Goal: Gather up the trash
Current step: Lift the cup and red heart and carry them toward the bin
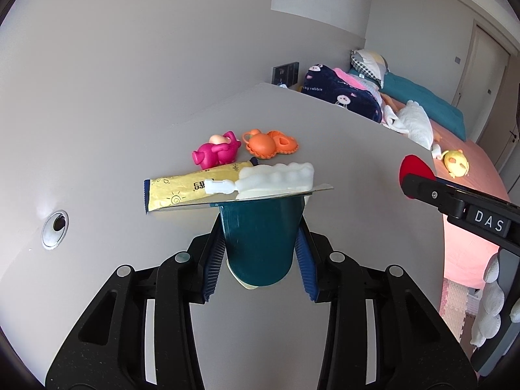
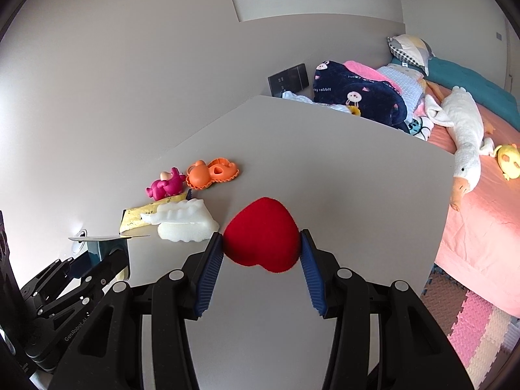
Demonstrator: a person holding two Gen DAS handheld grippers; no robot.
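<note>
My left gripper (image 1: 261, 243) is shut on a dark teal cup (image 1: 261, 243) with a foil lid (image 1: 247, 196), held above the grey table (image 1: 341, 149). My right gripper (image 2: 261, 243) is shut on a red plush heart (image 2: 261, 239), also lifted off the table; the heart (image 1: 416, 170) shows at the right of the left wrist view. On the table beyond the cup lie a yellow tube (image 1: 182, 191) and a white foam piece (image 1: 279, 178). The right wrist view shows the same tube (image 2: 136, 217) and foam (image 2: 187, 222), with the left gripper and the teal cup (image 2: 105, 248) at lower left.
A pink toy (image 1: 216, 152) and an orange toy (image 1: 269, 141) lie further back on the table. A round metal grommet (image 1: 55, 229) sits in the tabletop at left. To the right is a bed (image 2: 487, 195) with blankets, a white plush goose (image 2: 461, 130) and a yellow plush (image 2: 508, 159).
</note>
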